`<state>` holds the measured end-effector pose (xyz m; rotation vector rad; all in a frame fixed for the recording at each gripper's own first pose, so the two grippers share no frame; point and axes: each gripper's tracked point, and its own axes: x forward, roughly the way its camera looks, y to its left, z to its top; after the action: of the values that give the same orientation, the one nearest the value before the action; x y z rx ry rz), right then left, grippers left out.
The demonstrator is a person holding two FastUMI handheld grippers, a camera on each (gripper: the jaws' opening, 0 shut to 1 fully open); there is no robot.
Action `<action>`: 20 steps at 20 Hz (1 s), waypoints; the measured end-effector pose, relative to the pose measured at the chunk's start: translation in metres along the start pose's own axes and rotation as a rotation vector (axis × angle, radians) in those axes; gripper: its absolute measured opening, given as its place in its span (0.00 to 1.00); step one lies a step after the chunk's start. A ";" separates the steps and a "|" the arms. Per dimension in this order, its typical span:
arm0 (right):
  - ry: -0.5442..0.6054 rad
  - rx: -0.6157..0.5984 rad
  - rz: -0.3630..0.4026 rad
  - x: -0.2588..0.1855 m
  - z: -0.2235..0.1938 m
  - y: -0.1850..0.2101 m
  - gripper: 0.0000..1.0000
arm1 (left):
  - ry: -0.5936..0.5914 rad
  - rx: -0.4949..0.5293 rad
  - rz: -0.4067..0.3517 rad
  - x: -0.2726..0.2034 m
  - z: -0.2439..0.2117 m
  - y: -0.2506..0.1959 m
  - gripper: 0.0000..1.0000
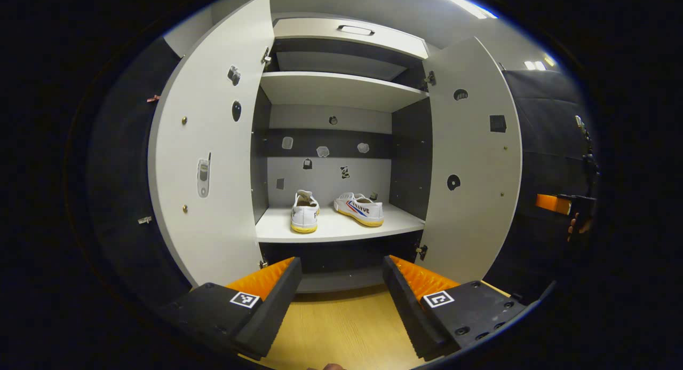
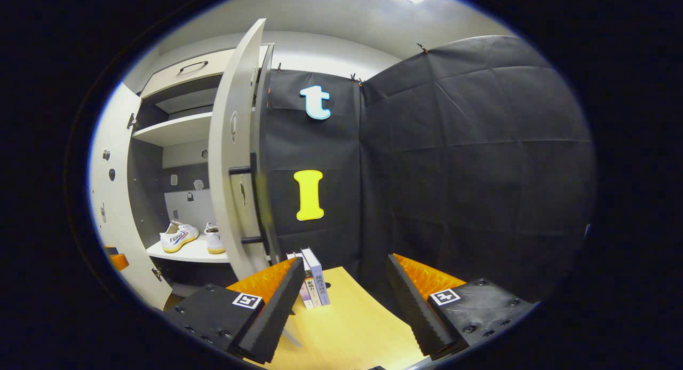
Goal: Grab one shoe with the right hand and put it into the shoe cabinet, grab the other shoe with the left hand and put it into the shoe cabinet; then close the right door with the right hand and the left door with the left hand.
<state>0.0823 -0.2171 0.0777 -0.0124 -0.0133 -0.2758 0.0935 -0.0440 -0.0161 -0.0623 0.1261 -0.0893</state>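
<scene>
Both shoes (image 1: 305, 212) (image 1: 359, 208) are sitting side by side on the cabinet's lower shelf (image 1: 341, 228), with both doors (image 1: 211, 146) (image 1: 472, 156) standing wide. The left claw (image 1: 341, 284) and right claw (image 2: 341, 287) are hovering over the desk (image 1: 341, 327), fingers apart and gripping nothing.

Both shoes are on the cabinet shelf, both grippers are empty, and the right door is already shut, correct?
Not quite: the right door is not shut, it stands wide open, as the left gripper view shows. The rest holds: both shoes, one and the other, sit on the cabinet shelf, and the left gripper and right gripper are open and empty.
</scene>
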 end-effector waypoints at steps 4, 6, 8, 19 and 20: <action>-0.023 0.005 0.064 0.037 0.016 -0.002 0.98 | 0.035 -0.012 0.056 -0.014 -0.031 -0.011 0.95; -0.020 0.013 0.117 0.055 0.018 0.005 0.98 | 0.076 -0.020 0.088 -0.021 -0.050 -0.013 0.95; -0.012 0.007 0.197 0.069 0.020 0.020 0.98 | 0.111 -0.011 0.140 -0.030 -0.065 -0.012 0.95; -0.009 -0.023 0.442 0.108 0.028 0.064 0.98 | 0.137 -0.091 0.369 -0.059 -0.094 -0.010 0.95; -0.015 -0.019 0.455 0.108 0.031 0.067 1.00 | 0.136 -0.096 0.385 -0.061 -0.094 -0.009 0.95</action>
<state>0.2042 -0.1814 0.1092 -0.0357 -0.0221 0.1797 0.0200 -0.0523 -0.1013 -0.1271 0.2755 0.2977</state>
